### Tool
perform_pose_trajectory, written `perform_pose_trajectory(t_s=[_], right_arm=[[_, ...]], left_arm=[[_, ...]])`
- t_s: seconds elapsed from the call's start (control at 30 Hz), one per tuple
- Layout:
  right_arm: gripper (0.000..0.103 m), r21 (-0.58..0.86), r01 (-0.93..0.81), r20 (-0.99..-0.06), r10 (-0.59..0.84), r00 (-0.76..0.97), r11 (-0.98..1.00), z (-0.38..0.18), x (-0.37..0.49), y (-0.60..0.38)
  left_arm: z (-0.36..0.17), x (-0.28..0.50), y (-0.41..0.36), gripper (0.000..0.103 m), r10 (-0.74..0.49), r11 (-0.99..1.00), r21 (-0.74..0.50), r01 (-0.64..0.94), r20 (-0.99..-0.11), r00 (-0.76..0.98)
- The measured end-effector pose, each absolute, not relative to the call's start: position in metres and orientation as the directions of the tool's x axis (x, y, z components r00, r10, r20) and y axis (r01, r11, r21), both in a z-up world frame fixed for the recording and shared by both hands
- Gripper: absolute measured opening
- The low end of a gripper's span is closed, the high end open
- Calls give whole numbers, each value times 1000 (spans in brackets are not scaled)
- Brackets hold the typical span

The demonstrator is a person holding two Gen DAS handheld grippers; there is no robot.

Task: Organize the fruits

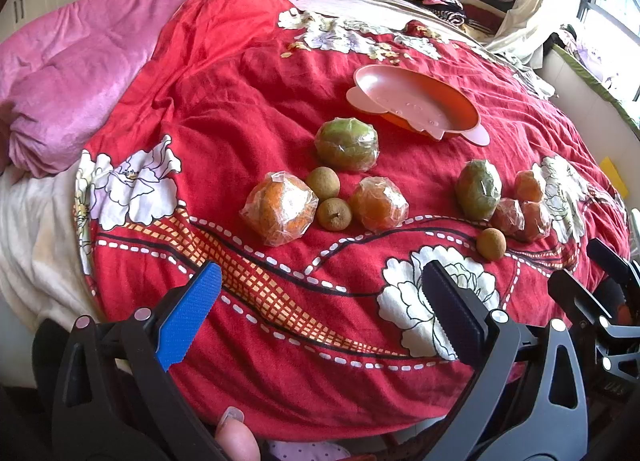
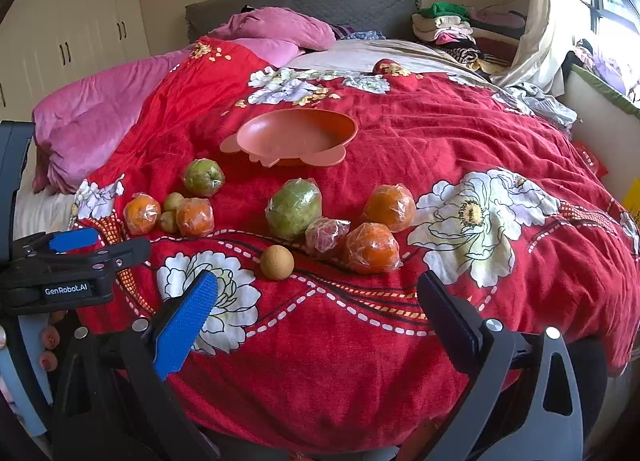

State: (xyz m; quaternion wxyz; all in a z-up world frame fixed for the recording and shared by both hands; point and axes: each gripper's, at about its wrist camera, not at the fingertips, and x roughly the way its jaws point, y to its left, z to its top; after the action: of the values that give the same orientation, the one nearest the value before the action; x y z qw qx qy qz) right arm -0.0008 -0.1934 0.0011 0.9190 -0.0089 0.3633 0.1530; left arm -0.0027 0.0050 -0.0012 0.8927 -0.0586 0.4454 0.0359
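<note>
Several wrapped fruits lie on a red flowered bedspread [image 1: 280, 361]. A left group holds a green fruit [image 1: 346, 144], two oranges [image 1: 280, 208] [image 1: 379, 203] and two small brown fruits [image 1: 323, 180]. A right group holds a green fruit [image 2: 294, 208], oranges [image 2: 372, 248] [image 2: 390, 207], a reddish fruit [image 2: 326, 236] and a small brown fruit [image 2: 277, 256]. An empty orange-pink plate [image 2: 296, 137], also in the left wrist view [image 1: 416, 103], lies behind them. My left gripper [image 1: 320, 297] and right gripper [image 2: 318, 301] are open and empty, near the bed's front edge.
A pink quilt [image 1: 80, 73] is bunched at the left. A pile of folded clothes [image 2: 452, 29] sits at the back right by the grey headboard [image 2: 320, 1]. A window and curtain [image 2: 544, 21] are at the right. The left gripper [image 2: 72, 257] shows in the right wrist view.
</note>
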Motion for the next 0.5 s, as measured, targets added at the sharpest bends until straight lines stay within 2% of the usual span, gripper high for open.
perform_pose_trajectory(t_s=[0.5], right_arm=[[99,99,-287,-670,277,688,953,1,0,-195]], left_arm=[[-3,-4,15,94,16,989,-73,-127,-808,590]])
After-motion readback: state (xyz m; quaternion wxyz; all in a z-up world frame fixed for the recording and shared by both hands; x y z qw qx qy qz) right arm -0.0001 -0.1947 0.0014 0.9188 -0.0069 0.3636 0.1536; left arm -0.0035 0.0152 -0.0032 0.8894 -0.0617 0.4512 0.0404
